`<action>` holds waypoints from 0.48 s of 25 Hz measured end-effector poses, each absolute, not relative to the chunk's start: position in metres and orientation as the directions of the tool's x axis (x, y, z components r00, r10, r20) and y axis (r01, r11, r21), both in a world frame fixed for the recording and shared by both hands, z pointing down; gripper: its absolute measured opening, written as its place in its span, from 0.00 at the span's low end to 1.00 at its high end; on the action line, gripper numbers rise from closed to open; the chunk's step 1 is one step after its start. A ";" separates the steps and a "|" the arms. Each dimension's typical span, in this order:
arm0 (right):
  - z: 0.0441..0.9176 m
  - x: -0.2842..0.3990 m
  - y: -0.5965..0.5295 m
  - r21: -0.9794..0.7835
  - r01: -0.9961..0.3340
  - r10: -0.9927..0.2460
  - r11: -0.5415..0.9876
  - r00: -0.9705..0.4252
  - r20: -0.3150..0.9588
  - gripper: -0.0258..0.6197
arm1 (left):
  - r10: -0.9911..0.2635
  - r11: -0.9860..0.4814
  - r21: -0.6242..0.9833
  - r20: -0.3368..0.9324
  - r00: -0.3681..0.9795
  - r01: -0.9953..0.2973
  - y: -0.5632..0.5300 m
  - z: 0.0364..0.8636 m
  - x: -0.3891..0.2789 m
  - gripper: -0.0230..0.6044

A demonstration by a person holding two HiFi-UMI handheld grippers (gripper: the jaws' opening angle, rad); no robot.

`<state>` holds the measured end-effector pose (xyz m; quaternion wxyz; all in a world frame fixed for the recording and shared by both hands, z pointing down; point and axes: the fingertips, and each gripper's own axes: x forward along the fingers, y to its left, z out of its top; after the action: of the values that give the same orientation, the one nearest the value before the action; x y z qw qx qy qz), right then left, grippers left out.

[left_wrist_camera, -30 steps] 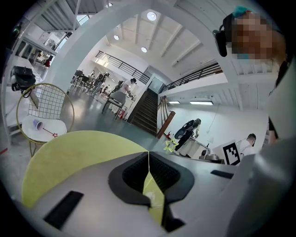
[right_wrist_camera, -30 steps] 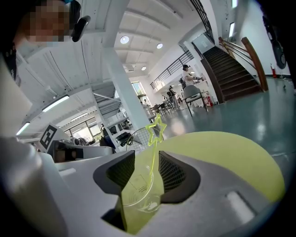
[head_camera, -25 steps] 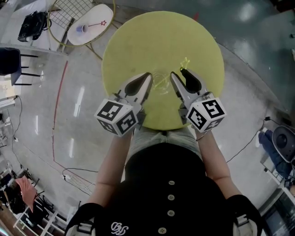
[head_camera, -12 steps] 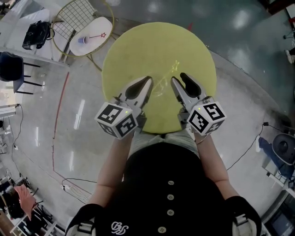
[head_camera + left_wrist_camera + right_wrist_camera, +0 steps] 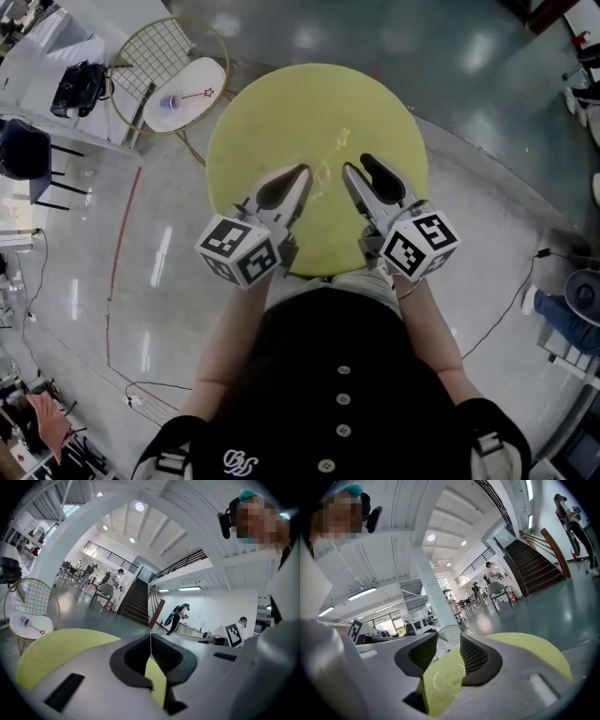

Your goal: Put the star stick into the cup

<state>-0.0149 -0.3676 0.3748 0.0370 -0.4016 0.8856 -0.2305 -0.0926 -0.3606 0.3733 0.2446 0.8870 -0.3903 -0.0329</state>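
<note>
Star end swung away from the right gripper (image 5: 361, 165) tip toward table centre. Thin pale-yellow star stick (image 5: 337, 150) appeared to lean in the clear plastic cup (image 5: 323, 174) at the centre of the round yellow table (image 5: 272, 103); the task looked done. Right jaws were slightly apart and empty; left gripper (image 5: 300, 172) jaws were closed and empty.

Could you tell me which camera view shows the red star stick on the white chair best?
The head view: it looks down on the whole red star stick, lying on the white chair seat. The left gripper view shows it small, near the edge; the right gripper view misses it.
</note>
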 end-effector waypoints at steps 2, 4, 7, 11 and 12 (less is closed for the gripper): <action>0.370 -0.019 -0.363 -0.425 -0.685 -0.716 0.591 -0.689 0.113 0.27 | -0.709 -0.582 0.453 0.124 0.694 -0.676 -0.359 0.368 -0.093 0.06; 0.365 -0.024 -0.359 -0.413 -0.674 -0.703 0.612 -0.704 0.107 0.25 | -0.712 -0.583 0.448 0.119 0.692 -0.677 -0.357 0.365 -0.095 0.06; 0.361 -0.031 -0.355 -0.398 -0.667 -0.693 0.630 -0.714 0.099 0.21 | -0.716 -0.583 0.445 0.111 0.689 -0.679 -0.355 0.362 -0.098 0.06; 0.355 -0.038 -0.351 -0.382 -0.661 -0.684 0.645 -0.723 0.097 0.14 | -0.717 -0.589 0.442 0.103 0.690 -0.677 -0.352 0.358 -0.098 0.06; 0.355 -0.039 -0.349 -0.377 -0.660 -0.681 0.650 -0.726 0.097 0.12 | -0.717 -0.589 0.441 0.101 0.690 -0.677 -0.351 0.357 -0.097 0.06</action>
<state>-0.0394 -0.3494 0.3548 0.0266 -0.3694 0.9078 -0.1967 -0.0973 -0.3512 0.3567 0.2285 0.8903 -0.3914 -0.0437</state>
